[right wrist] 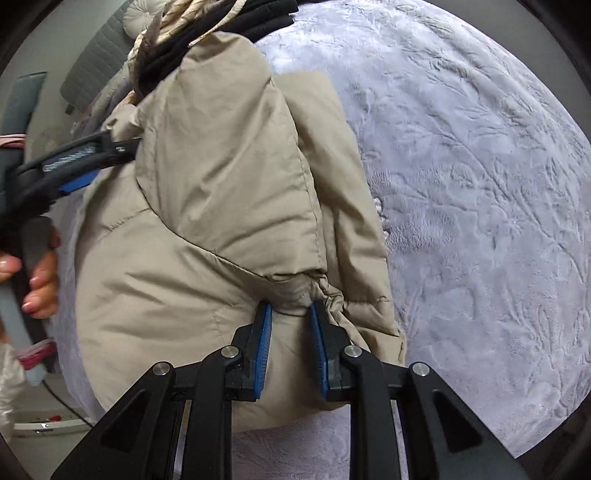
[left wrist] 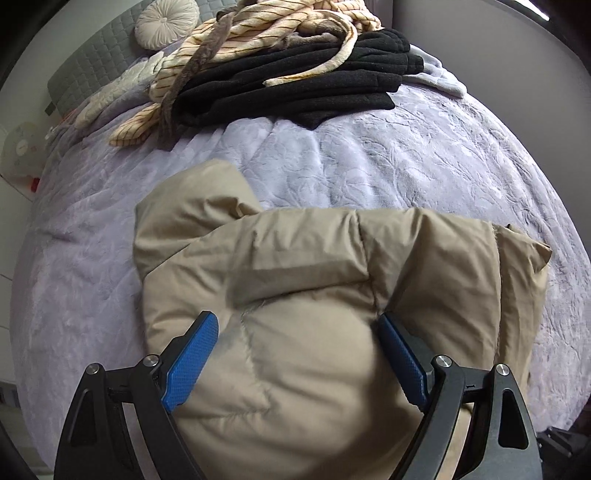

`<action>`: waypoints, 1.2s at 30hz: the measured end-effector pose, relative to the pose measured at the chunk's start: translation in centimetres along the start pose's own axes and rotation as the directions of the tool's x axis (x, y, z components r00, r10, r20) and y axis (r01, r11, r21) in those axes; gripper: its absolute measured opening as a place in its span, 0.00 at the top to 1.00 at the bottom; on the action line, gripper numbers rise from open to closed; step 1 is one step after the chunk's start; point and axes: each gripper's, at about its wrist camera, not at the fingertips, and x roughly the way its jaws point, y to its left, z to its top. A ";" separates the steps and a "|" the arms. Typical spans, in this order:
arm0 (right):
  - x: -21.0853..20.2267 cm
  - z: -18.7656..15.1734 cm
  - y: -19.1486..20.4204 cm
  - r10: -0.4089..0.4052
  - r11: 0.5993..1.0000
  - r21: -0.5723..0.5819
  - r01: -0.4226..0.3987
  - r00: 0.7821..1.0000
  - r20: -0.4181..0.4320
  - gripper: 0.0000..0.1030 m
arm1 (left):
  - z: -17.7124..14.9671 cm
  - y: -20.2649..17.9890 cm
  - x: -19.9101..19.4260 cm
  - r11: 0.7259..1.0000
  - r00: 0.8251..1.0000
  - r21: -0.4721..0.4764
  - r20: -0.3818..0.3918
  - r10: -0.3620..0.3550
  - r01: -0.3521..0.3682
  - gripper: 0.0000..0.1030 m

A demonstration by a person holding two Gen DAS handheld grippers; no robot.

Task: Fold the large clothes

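A beige puffer jacket (left wrist: 314,273) lies bunched on a lavender bedspread (left wrist: 406,162). My left gripper (left wrist: 297,321) is open wide, its blue pads on either side of a puffy part of the jacket. In the right wrist view the jacket (right wrist: 221,192) fills the left and centre. My right gripper (right wrist: 291,308) is shut on the gathered cuff or hem of the jacket (right wrist: 295,288). The left gripper (right wrist: 77,162) shows at the jacket's left side, held by a hand (right wrist: 40,266).
A pile of folded black clothes (left wrist: 295,85) with a cream striped garment (left wrist: 258,33) on top lies at the far side of the bed. A round white cushion (left wrist: 166,22) leans on the grey headboard (left wrist: 96,62). The bedspread (right wrist: 461,184) stretches to the right.
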 end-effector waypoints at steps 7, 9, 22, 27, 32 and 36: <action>2.1 1.2 -0.4 0.008 1.000 -0.009 -0.009 0.999 -0.052 0.81 | -2.2 1.7 -2.6 0.999 0.999 -0.039 -0.048 -0.001 -0.001 0.14; 2.7 1.7 -0.1 0.003 1.000 -0.021 -0.004 0.998 -0.055 0.81 | -2.9 2.1 -3.1 0.998 0.998 -0.059 -0.065 -0.002 -0.001 0.14; 0.2 3.0 -0.5 0.038 0.999 0.014 -0.037 0.997 -0.074 0.77 | -6.9 3.3 -5.2 0.998 0.994 -0.061 -0.109 -0.002 -0.005 0.14; -2.5 2.9 -0.3 0.050 0.999 0.013 -0.049 0.998 -0.044 0.63 | -8.5 4.3 -5.3 0.996 0.992 -0.091 -0.126 -0.025 0.014 0.14; -4.0 3.5 -0.1 0.031 0.999 -0.009 -0.031 0.999 -0.014 0.48 | -9.3 5.4 -5.2 0.991 0.991 -0.130 -0.130 -0.029 0.012 0.01; -4.5 4.7 -0.2 0.021 1.000 -0.020 -0.021 1.000 -0.003 0.38 | -9.5 6.0 -4.9 0.988 0.992 -0.153 -0.126 -0.028 0.009 0.01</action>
